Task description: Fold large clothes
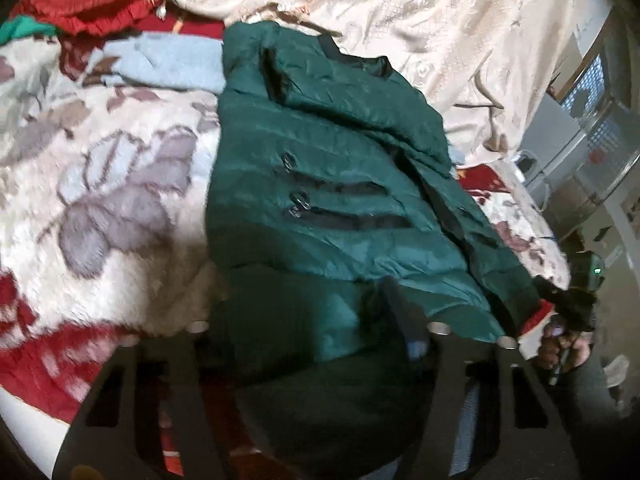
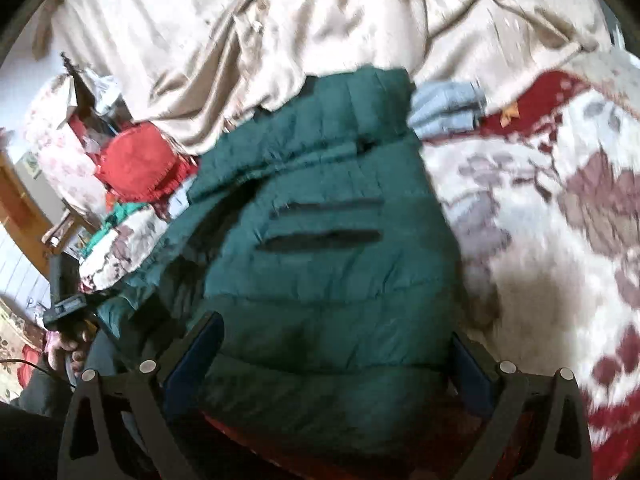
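A dark green quilted jacket [image 1: 328, 200] with two black zip pockets lies on a flowered fleece blanket [image 1: 100, 184]. It also shows in the right wrist view [image 2: 320, 248]. My left gripper [image 1: 308, 332] stands wide open over the jacket's near hem, with the fabric between its fingers; only the right finger [image 1: 404, 316] shows clearly. My right gripper [image 2: 336, 340] is also wide open, its blue-padded fingers [image 2: 200, 344] on either side of the jacket's near hem. The other gripper and the hand holding it show at the edge of each view [image 1: 568, 308] [image 2: 64, 304].
A beige sheet [image 1: 440, 40] is bunched behind the jacket. A light blue cloth [image 1: 168, 64] and a red cushion [image 2: 136, 164] lie beside it. The bed edge and room furniture [image 1: 592, 120] are on the far side.
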